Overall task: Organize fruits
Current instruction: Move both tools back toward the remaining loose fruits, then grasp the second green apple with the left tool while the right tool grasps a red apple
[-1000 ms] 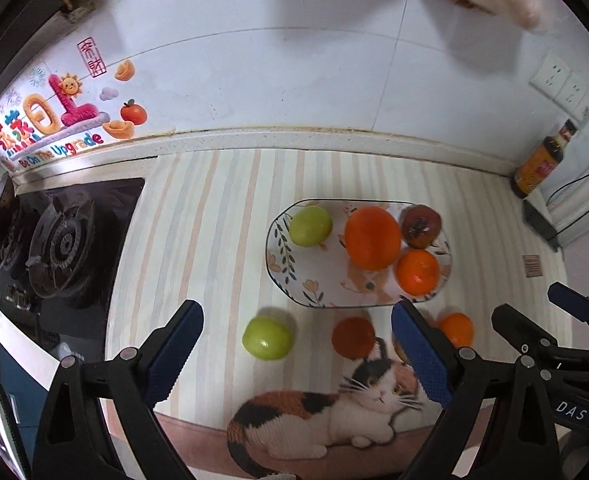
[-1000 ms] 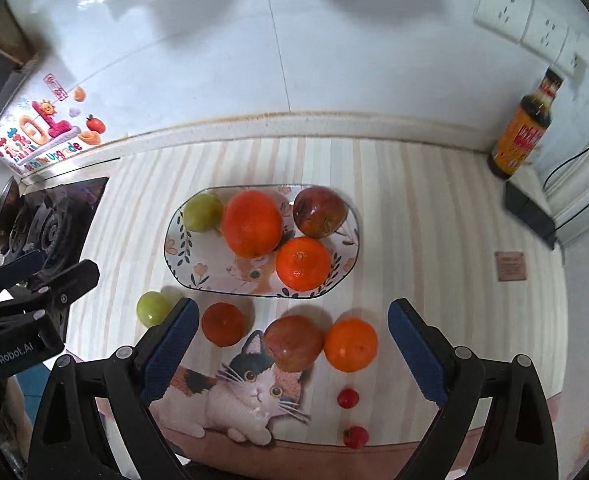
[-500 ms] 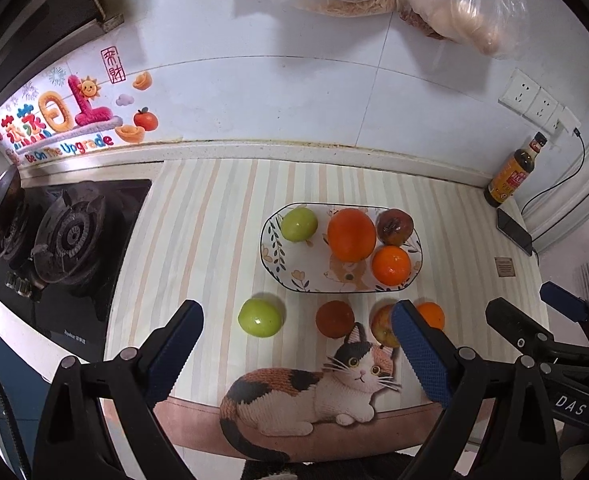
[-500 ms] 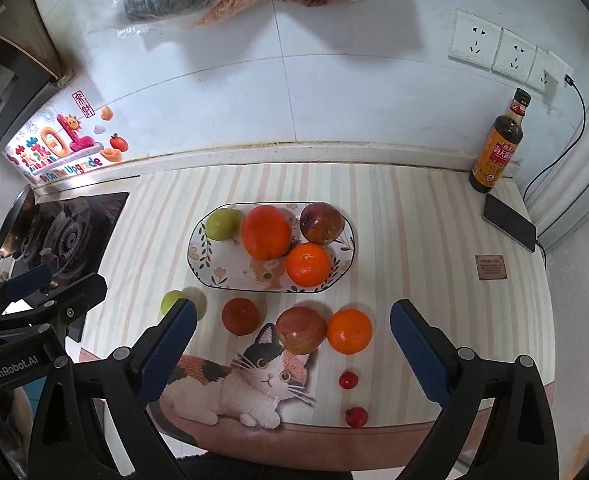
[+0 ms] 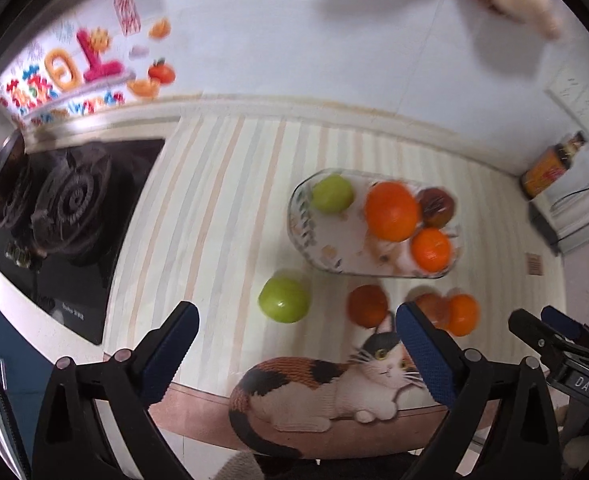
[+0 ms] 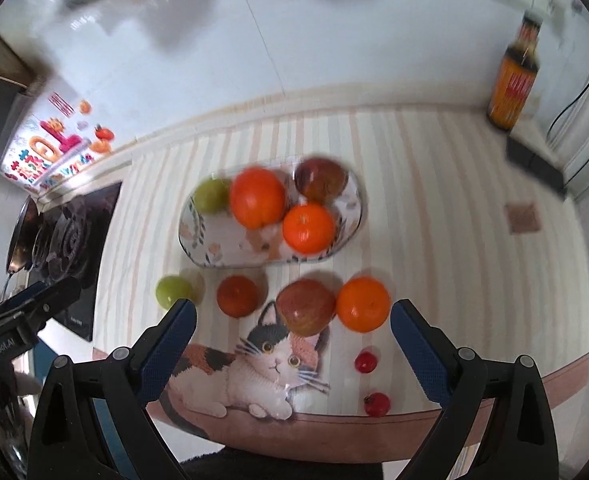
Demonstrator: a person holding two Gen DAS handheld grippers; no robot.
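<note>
An oval patterned plate (image 6: 198,236) (image 5: 302,236) on the striped counter holds a green apple (image 6: 211,196), a big orange (image 6: 257,198), a red apple (image 6: 320,179) and a smaller orange (image 6: 308,229). In front of it lie a green apple (image 6: 173,291) (image 5: 284,299), a dark red fruit (image 6: 237,296) (image 5: 367,305), a red apple (image 6: 305,306) and an orange (image 6: 363,304) (image 5: 462,314). Two small red fruits (image 6: 366,361) lie near the front edge. My left gripper (image 5: 296,344) and right gripper (image 6: 292,340) are open and empty, above the counter's front edge.
A gas hob (image 5: 70,200) is at the left. A sauce bottle (image 6: 514,80) and a black phone (image 6: 534,162) stand at the back right by the wall. A cat picture (image 6: 254,368) is printed on the mat's front edge.
Both views have dropped back down and closer to the counter after pulling away; the fruit appears larger and blurred. No fruit has moved. Both grippers stay open.
</note>
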